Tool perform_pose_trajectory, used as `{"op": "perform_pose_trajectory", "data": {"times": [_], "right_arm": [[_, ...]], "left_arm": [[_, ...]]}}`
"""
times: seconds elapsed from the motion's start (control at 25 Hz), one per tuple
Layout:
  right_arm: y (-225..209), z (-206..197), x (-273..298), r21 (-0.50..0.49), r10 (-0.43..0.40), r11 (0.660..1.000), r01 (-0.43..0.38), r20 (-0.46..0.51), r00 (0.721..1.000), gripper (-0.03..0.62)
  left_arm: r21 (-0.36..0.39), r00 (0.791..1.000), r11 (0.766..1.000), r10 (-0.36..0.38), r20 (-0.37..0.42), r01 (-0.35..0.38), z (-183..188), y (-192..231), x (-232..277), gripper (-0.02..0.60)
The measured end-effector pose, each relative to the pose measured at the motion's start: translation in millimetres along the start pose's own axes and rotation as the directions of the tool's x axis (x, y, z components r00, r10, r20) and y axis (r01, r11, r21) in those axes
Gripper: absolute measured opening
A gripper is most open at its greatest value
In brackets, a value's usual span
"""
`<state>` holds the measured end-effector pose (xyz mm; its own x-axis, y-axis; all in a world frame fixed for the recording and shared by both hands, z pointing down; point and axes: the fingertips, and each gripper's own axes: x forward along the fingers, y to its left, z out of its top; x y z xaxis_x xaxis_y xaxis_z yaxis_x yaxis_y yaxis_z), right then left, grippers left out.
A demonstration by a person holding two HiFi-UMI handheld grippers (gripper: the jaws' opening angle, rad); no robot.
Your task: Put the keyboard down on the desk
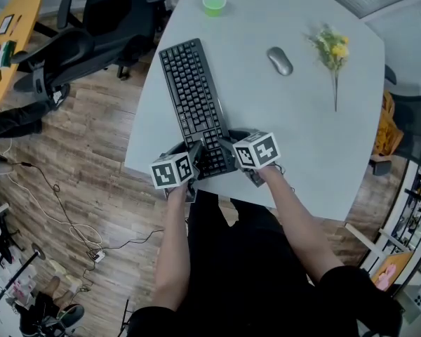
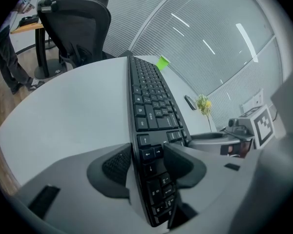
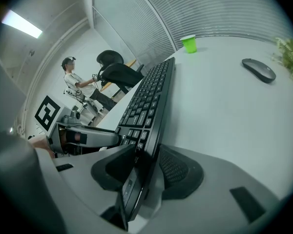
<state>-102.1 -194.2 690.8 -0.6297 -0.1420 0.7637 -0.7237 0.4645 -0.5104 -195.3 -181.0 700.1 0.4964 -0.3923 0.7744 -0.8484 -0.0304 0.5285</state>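
A black keyboard [image 1: 193, 104] lies lengthwise on the pale grey desk [image 1: 302, 118], its near end at the front edge between both grippers. In the left gripper view the keyboard [image 2: 149, 96] sits slanted, keys showing, between the jaws of my left gripper [image 2: 149, 155]. The jaws stand open around it without pressing. In the right gripper view the keyboard [image 3: 151, 96] shows edge-on, and my right gripper [image 3: 146, 162] is shut on that end, with a pad on each face. In the head view the left gripper [image 1: 195, 149] and the right gripper [image 1: 228, 146] flank the near end.
A green cup [image 1: 214, 3] stands at the desk's far edge. A grey mouse [image 1: 280, 60] and a sprig of yellow flowers [image 1: 331, 48] lie to the keyboard's right. Black office chairs [image 1: 105, 27] stand on the wooden floor at the left. A person [image 3: 75, 82] stands in the background.
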Motion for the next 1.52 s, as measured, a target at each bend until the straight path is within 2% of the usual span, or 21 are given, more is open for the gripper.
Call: {"op": "perform_pose_trajectory", "data": {"times": [0.28,0.72,1.12,1.32,1.52], "right_arm": [[0,3,-4,-0.014,-0.008,1.000,0.008,0.004,1.000,0.175],[0,5,-16,-0.043,-0.011,0.999,0.012,0.028,1.000,0.160],[5,6,-34,-0.098,0.012,0.995,-0.006,0.060,0.998,0.152],[12,10,-53,-0.138,0.021,0.990,-0.005,0.110,0.994,0.141],[20,7,-73,-0.193,0.042,0.981,-0.010,0.160,0.986,0.074]], "left_arm": [[0.053,0.998,0.997,0.058,-0.016,-0.057,0,-1,-1,0.192],[0.052,0.997,0.996,0.074,0.025,-0.075,1,-4,-10,0.190],[0.070,0.989,0.992,0.098,0.109,-0.106,9,-23,-27,0.189],[0.083,0.981,0.988,0.116,0.158,-0.131,1,-39,-38,0.189],[0.099,0.968,0.983,0.128,0.218,-0.153,-9,-58,-48,0.187]]}}
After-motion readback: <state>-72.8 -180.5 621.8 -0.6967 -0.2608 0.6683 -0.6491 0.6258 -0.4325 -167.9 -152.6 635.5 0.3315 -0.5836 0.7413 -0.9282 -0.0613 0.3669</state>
